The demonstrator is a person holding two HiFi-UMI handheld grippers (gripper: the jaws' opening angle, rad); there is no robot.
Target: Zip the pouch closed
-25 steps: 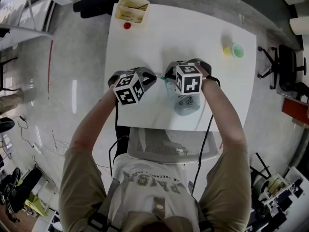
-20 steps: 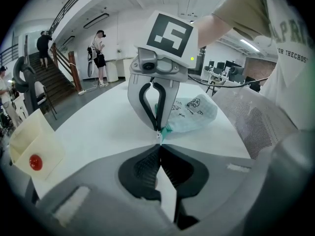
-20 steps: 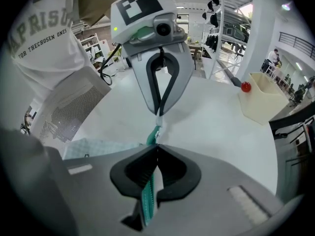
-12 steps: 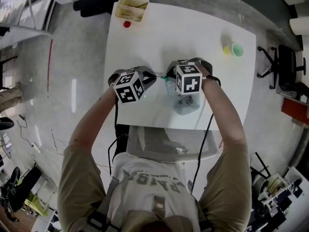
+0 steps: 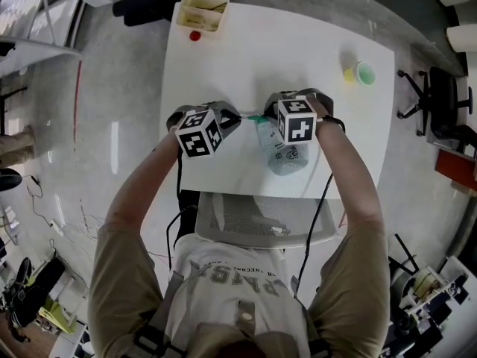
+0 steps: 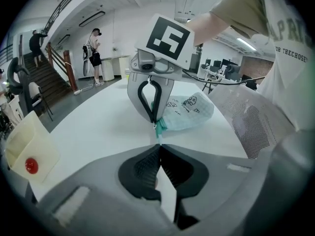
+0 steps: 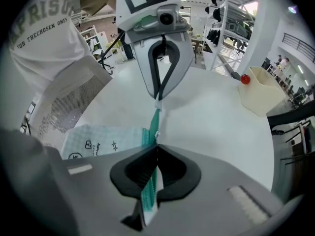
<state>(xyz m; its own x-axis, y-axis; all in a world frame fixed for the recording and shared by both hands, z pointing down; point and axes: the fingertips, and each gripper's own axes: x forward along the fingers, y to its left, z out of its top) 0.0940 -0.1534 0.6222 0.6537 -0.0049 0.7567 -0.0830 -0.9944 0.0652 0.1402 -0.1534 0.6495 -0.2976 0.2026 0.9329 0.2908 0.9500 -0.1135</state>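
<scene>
Pouch (image 5: 285, 155) is lying on the white table (image 5: 298, 43), a pale mint bag with little doodles printed on it, and its mouth faces my left gripper. My right gripper (image 7: 156, 154) is right at the pouch's mouth, jaws clamped hard on the teal zip strip (image 7: 154, 122) — I can see the strip running straight through between the pads. Out past the mouth, at the far end of that strip from the pouch, my left gripper (image 6: 158, 154) has its jaws pinched together on a pale tab (image 6: 167, 198).

So both ends are pinned, with the strip drawn into a straight line between the two sets of tips. I read that as deliberate. A zip on a soft bag only runs if the tape is taut, so one gripper anchors while the other draws away from the pouch. The bag's body hangs slack to the side of the strip, clear of both jaws — good, nothing to snag.

I can't tell which gripper has the slider, nor how much of the zip is closed.
</scene>
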